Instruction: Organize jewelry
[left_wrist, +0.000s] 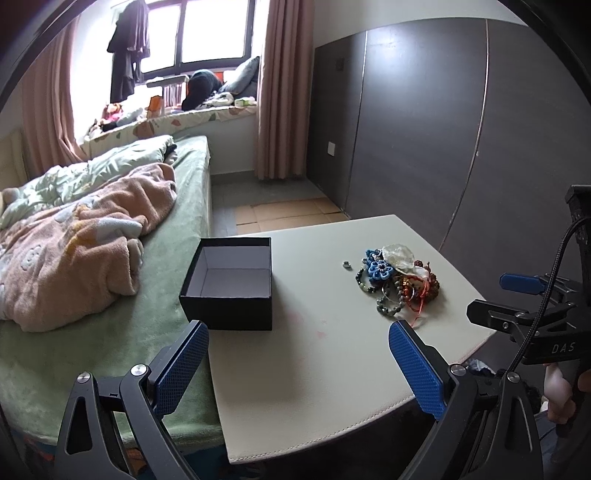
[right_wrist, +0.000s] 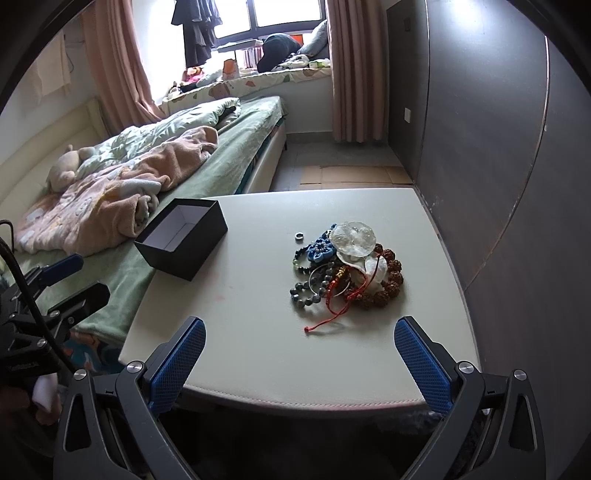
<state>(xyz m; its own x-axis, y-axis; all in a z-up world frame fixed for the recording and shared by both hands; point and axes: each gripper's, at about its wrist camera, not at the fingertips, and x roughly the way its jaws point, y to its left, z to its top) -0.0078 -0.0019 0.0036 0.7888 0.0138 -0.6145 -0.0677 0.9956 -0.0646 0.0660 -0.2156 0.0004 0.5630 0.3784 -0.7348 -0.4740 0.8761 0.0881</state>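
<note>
1. Both of my grippers hang at the near edge of the table with nothing in them: my left gripper (left_wrist: 297, 365) with its blue textured pads spread wide, my right gripper (right_wrist: 299, 363) spread just the same.
2. Beneath them lies the pale, smooth-topped table (right_wrist: 258, 347), bare along its near side apart from a faint pinkish smudge.
3. Further in, on the right, sits the tangled heap of jewelry (right_wrist: 345, 269): dark bead bracelets, a knobbly brown seed bracelet, a blue knotted flower piece, a clear shell-like disc and a red cord trailing toward me. A small silver ring (right_wrist: 298, 236) lies apart, just beside the heap.
4. On the left, at the table's bed-side edge, stands the open black cardboard box with a white lining (left_wrist: 231, 284). From the left wrist view it looks empty.
5. My judgement: sorting has not begun; every piece is left to move, presumably into the box.
6. Hard to make out: how many separate pieces the heap holds, and which strands are looped through one another. The box's near inner wall is hidden.
</note>
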